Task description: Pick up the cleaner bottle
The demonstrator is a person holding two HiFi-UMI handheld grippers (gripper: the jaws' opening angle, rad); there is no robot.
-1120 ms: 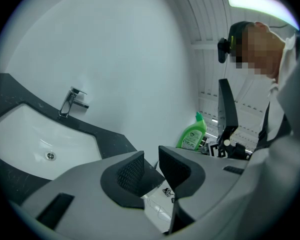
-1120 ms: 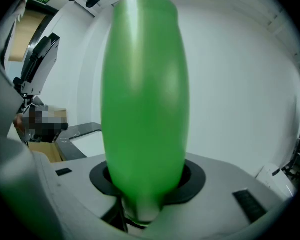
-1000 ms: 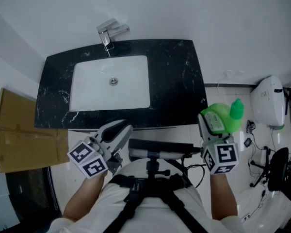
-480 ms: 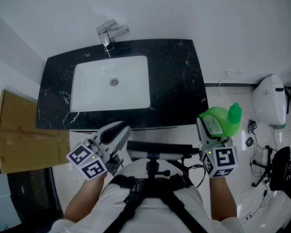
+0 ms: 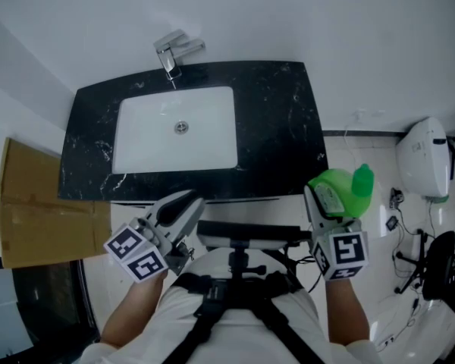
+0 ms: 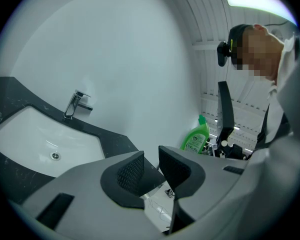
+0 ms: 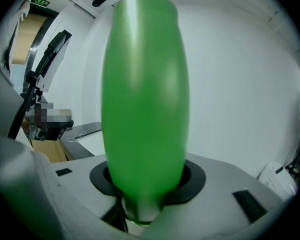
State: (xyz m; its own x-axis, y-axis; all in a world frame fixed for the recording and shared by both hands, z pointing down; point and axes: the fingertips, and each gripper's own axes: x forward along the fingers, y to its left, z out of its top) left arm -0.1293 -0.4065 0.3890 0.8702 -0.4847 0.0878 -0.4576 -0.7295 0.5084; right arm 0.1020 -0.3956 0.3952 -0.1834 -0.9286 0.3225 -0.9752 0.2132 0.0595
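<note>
Black counter, inset white basin

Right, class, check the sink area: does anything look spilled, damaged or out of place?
Nothing stands out. The basin and black counter look clean and intact. The green cleaner bottle is off the counter because the right claw grips it; the left claw is open and empty.

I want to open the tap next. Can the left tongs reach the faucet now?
Probably yes: the left tongs are open and empty, and nothing stands on the counter or in the sink between them and the faucet.
</note>
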